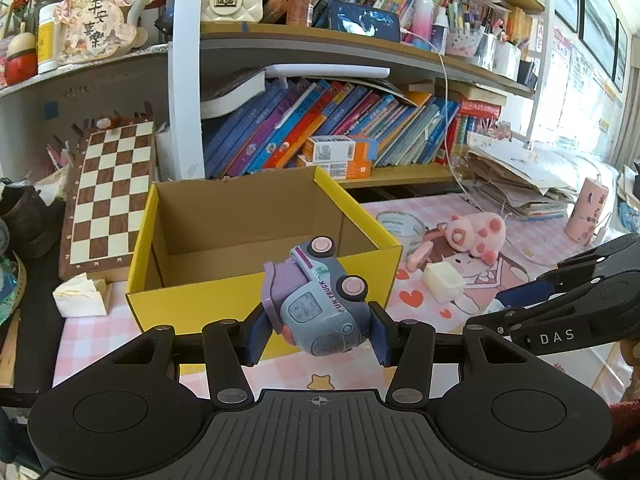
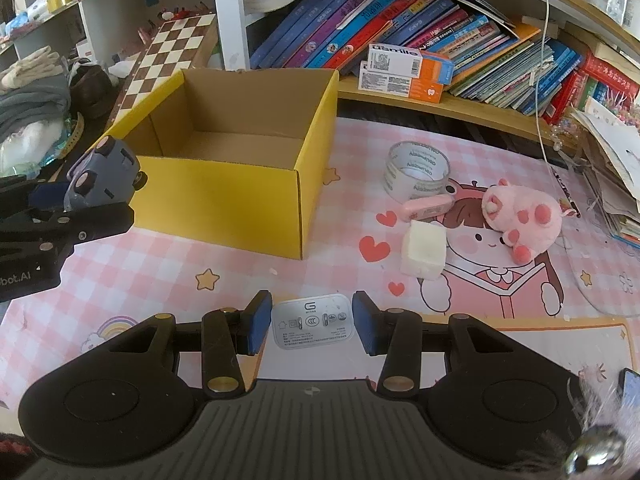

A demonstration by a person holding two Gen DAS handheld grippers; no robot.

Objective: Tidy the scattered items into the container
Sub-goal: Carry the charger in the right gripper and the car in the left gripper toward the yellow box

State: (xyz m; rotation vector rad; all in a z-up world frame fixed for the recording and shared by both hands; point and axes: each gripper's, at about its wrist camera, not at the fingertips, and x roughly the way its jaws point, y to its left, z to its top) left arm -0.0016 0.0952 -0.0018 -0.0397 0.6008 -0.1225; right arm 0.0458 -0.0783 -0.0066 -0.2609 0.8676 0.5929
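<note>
- Grey-lilac plastic toy truck with pink wheels [image 1: 320, 304]: clamped on its sides in left claw [image 1: 320, 334], tipped, held off the bench just before the near wall of the open yellow cardboard box [image 1: 360, 216]; box looks empty, so prob. ready for drop-in.
- Right claw [image 2: 312, 326]: pads at both sides of flat white charger w/ printed label [image 2: 312, 326], seems gripped, low over pink checkered bench mat [image 2: 160, 264].
- Still on mat, right of box: clear tape roll [image 2: 416, 168], pink plush [image 2: 524, 216], white block [image 2: 424, 252].

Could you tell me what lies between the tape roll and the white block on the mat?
A pink case lies between tape roll and white block, in the right wrist view.
</note>
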